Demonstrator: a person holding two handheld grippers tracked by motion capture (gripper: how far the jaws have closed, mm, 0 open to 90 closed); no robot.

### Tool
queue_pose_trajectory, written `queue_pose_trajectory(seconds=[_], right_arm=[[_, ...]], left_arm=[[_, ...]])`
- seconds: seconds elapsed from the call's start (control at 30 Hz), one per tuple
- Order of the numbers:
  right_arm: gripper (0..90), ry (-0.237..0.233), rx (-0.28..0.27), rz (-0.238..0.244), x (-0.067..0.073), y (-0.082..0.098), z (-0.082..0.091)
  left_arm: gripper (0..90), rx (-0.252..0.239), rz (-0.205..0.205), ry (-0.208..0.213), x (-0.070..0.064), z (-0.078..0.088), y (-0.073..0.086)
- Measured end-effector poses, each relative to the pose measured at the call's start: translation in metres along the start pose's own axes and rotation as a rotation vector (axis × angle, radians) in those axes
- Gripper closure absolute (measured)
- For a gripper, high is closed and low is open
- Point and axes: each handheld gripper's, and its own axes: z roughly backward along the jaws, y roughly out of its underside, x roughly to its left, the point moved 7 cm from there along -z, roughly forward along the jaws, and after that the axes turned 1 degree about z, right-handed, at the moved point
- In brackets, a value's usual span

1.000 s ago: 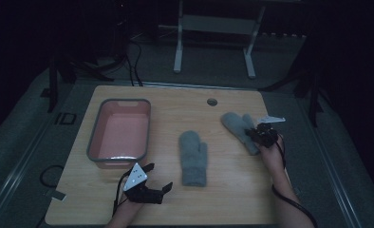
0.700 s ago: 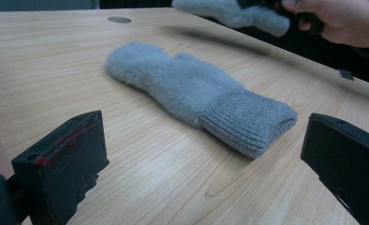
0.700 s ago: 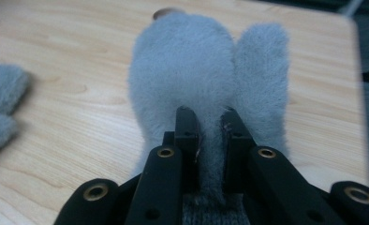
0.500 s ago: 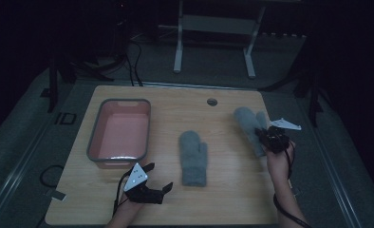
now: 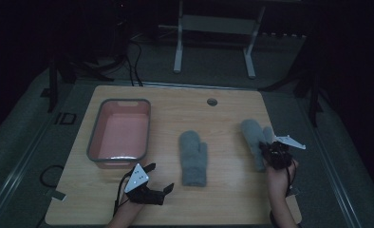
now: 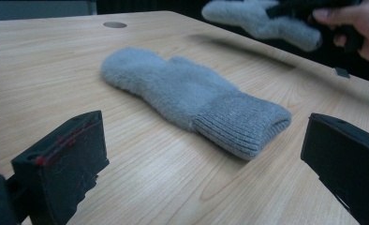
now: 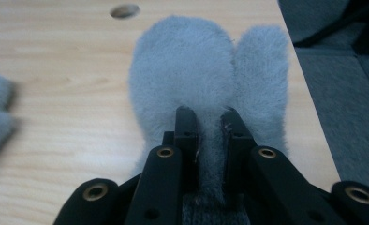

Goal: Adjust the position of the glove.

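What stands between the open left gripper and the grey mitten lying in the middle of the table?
Nothing visible. Bare table lies between the left gripper and the mitten, whose ribbed cuff faces its open jaws.

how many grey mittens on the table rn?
2. One mitten lies flat mid-table, cuff toward the person, in front of the left gripper. The second mitten is near the right edge, pinched in the right gripper. None looks hidden.

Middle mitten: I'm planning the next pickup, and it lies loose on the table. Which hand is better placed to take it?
Left. The left tool sits open beside the middle mitten, cuff facing it. The right tool is shut on the other mitten at the table's right edge.
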Motion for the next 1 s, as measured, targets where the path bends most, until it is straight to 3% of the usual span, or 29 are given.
queue_pose_trajectory(seconds=[0.13, 0.33, 0.43, 0.53, 0.73, 0.8, 1.0], right_arm=[[80.2, 0.033, 0.022, -0.035, 0.0, 0.018, 0.0], [78.9, 0.018, 0.09, -0.043, 0.001, 0.039, -0.016], [76.7, 0.022, 0.089, -0.031, 0.002, 0.042, -0.02], [72.7, 0.035, 0.09, 0.015, 0.004, 0.043, -0.022], [51.5, -0.027, 0.093, 0.025, 0.003, 0.04, -0.02], [49.1, -0.029, 0.081, 0.059, 0.002, 0.04, -0.017], [46.7, -0.071, 0.093, 0.069, -0.005, 0.041, -0.003]], left_arm=[[0.8, 0.001, -0.001, 0.002, 0.0, 0.0, 0.0], [0.8, -0.002, 0.0, 0.002, 0.0, 0.0, -0.001], [0.8, -0.001, -0.002, 0.003, 0.0, 0.001, -0.001], [0.8, -0.001, -0.004, 0.004, 0.0, 0.001, -0.001], [0.8, -0.001, -0.003, 0.002, 0.0, 0.001, -0.001], [0.8, -0.001, -0.004, 0.001, 0.0, 0.001, -0.001], [0.8, 0.002, -0.001, 0.003, 0.0, 0.0, 0.0]])
